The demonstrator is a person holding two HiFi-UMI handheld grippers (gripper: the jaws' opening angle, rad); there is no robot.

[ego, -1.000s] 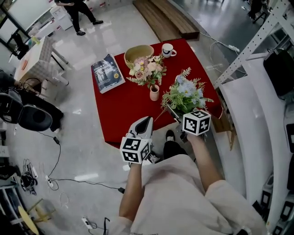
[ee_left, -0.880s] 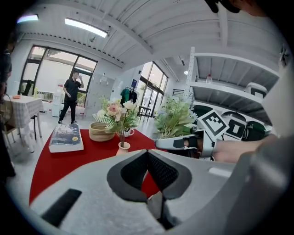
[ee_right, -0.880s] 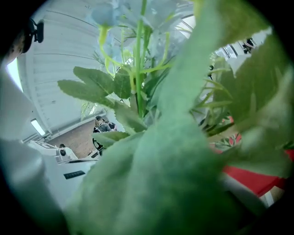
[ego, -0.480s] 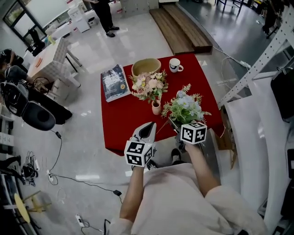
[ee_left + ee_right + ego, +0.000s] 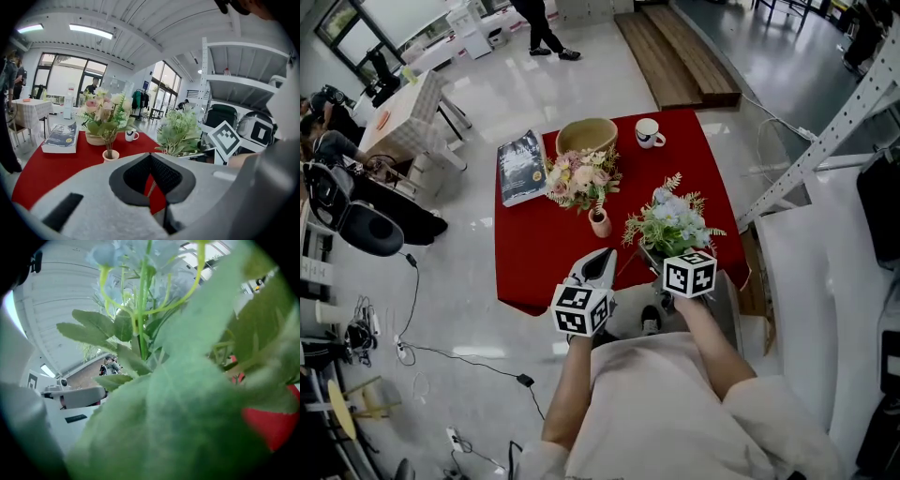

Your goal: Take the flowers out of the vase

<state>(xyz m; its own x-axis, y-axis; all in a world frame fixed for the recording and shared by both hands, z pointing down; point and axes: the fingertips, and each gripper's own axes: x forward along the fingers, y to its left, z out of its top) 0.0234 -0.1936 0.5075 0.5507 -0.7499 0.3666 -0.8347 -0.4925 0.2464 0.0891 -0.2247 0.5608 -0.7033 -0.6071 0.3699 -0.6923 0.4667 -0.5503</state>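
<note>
A small pale vase (image 5: 600, 223) stands on the red table (image 5: 534, 253) and holds a pink and cream bouquet (image 5: 577, 176). The left gripper view shows this vase (image 5: 110, 155) and its pink flowers (image 5: 104, 112) ahead. A second bunch of blue and white flowers (image 5: 672, 220) hangs over the table's near right part with my right gripper (image 5: 654, 253) shut on its stems. Its leaves (image 5: 140, 310) fill the right gripper view and hide the jaws. My left gripper (image 5: 605, 253) is shut and empty at the near table edge, short of the vase, its tips (image 5: 150, 155) meeting.
At the back of the table are a book (image 5: 521, 167), a woven bowl (image 5: 586, 137) and a white mug (image 5: 650, 134). A white metal rack (image 5: 834, 131) stands close on the right. Chairs and floor cables (image 5: 412, 352) lie to the left.
Both grippers have drawn back a little toward the near table edge. The blue bunch moved with the right gripper. The pink bouquet stays in its vase.
</note>
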